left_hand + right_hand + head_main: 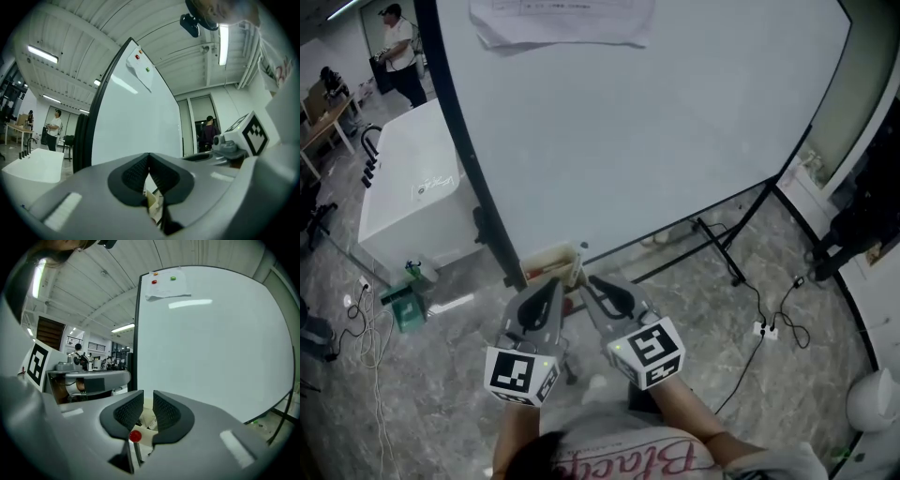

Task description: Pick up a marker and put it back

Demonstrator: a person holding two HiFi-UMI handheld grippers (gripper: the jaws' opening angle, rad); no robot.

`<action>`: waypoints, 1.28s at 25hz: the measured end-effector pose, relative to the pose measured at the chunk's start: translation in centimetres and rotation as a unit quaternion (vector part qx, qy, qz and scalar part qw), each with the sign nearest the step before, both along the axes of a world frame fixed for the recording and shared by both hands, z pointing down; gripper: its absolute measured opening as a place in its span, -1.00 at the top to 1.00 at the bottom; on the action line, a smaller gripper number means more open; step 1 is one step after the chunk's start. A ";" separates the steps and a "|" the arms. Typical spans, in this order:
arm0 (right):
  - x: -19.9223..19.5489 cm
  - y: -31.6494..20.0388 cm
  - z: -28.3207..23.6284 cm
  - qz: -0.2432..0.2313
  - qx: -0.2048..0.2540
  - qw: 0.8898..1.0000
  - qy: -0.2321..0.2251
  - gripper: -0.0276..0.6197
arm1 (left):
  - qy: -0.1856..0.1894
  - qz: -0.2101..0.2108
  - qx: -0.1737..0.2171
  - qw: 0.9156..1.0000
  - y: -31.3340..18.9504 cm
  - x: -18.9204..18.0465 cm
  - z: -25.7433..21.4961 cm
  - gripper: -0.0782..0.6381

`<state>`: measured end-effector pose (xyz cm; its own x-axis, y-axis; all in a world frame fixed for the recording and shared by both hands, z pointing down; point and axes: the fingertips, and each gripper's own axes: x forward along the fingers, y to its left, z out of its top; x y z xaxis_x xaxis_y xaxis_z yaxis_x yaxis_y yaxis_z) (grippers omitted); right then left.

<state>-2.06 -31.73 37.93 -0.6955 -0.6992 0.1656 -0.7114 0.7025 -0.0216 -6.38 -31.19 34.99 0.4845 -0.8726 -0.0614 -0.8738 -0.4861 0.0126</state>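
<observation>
Grey left gripper (554, 283), grey right gripper (594, 281), white shirt (619, 459)

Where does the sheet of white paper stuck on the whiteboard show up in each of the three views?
Head view: the sheet of white paper is at the top edge, left of centre, partly cut off.
Left gripper view: upper middle, near the board's top corner, seen at a slant.
Right gripper view: upper middle, by the board's top left corner.
Shared landmark: the large white whiteboard it hangs on.

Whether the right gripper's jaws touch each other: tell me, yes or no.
No, the right gripper shows a clear gap between its two jaws.
</observation>
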 end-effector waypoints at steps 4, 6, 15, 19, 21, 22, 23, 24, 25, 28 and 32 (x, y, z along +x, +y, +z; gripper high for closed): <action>0.0 -2.5 1.6 -0.008 -0.031 0.999 -0.004 0.64 | -0.007 -0.005 -0.007 1.000 -1.6 0.2 0.3 0.78; -0.2 -3.5 2.4 -0.011 -0.048 0.999 -0.006 0.61 | -0.010 -0.006 -0.010 1.000 -2.3 0.2 0.5 0.78; -1.1 -7.0 5.0 -0.001 -0.121 0.992 -0.023 0.53 | -0.014 -0.004 -0.013 1.000 -4.5 -0.4 0.2 0.78; -1.4 -7.4 4.9 0.001 -0.130 0.991 -0.043 0.63 | -0.014 0.004 -0.015 1.000 -4.8 -0.3 0.2 0.78; -1.5 -7.4 4.8 0.000 -0.133 0.990 -0.053 0.63 | -0.014 0.008 -0.015 1.000 -4.9 -0.4 0.2 0.78; -1.6 -7.4 4.8 -0.002 -0.134 0.989 -0.057 0.65 | -0.014 0.010 -0.015 1.000 -4.9 -0.4 0.2 0.78; -1.7 -7.3 4.7 -0.003 -0.133 0.989 -0.059 0.68 | -0.015 0.011 -0.015 1.000 -4.9 -0.5 0.2 0.78; -1.7 -7.3 4.5 -0.003 -0.131 0.990 -0.060 0.72 | -0.015 0.013 -0.014 1.000 -4.9 -0.6 0.1 0.78; -1.8 -7.3 4.3 -0.002 -0.128 0.990 -0.060 0.72 | -0.015 0.014 -0.013 1.000 -4.8 -0.7 0.0 0.78; -2.0 -7.0 2.8 -0.006 -0.114 0.991 -0.075 0.72 | -0.014 0.017 -0.005 1.000 -4.8 -1.0 -0.6 0.78; -2.0 -5.9 -1.5 -0.020 -0.062 0.992 -0.108 0.72 | -0.010 0.020 0.009 1.000 -4.6 -1.2 -1.5 0.78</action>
<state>-4.08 -37.66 36.40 -0.7508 -0.6540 0.0927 -0.6525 0.7124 -0.2585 -7.53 -35.75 33.44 0.5196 -0.8518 -0.0671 -0.8541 -0.5200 -0.0132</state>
